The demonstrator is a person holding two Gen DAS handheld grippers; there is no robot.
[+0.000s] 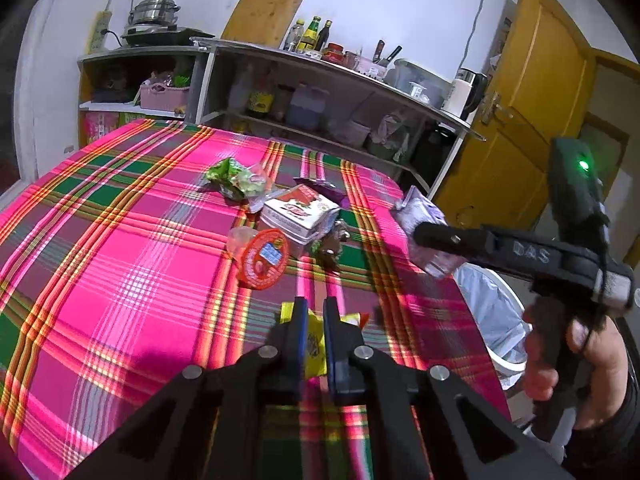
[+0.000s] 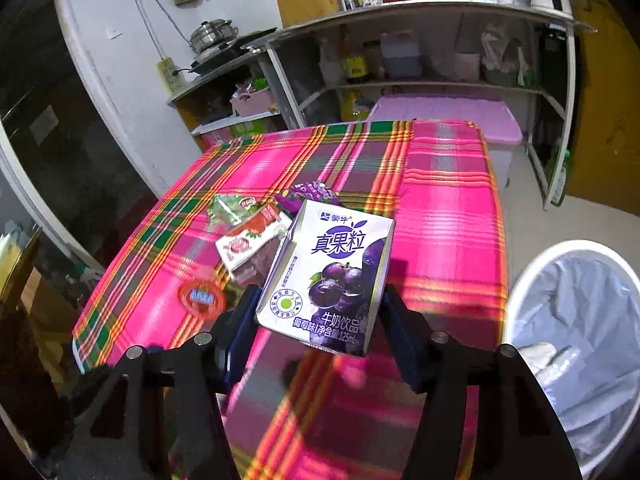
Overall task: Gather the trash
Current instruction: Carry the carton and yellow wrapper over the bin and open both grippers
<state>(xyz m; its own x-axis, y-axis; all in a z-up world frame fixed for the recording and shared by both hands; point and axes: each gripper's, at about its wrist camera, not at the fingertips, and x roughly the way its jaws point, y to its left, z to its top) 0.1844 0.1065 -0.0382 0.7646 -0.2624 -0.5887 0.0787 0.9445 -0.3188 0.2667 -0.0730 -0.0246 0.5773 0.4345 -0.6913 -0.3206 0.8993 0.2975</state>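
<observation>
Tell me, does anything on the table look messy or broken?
Yes. Empty packets and cartons lie scattered on the checked cloth: a red-and-white carton tipped askew, a crumpled green wrapper, and a red-lidded cup on its side.

Wrappers (image 1: 236, 178) and a carton (image 1: 298, 212) lie mid-table (image 1: 100, 240), with the bin (image 2: 576, 340) beside its right edge.

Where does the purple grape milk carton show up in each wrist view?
Left wrist view: the purple carton is at right of centre, held in the right gripper past the table's edge, above the bin.
Right wrist view: the carton fills the centre, between the gripper's fingers.
Shared landmark: the orange round lid on the plaid tablecloth.
</observation>
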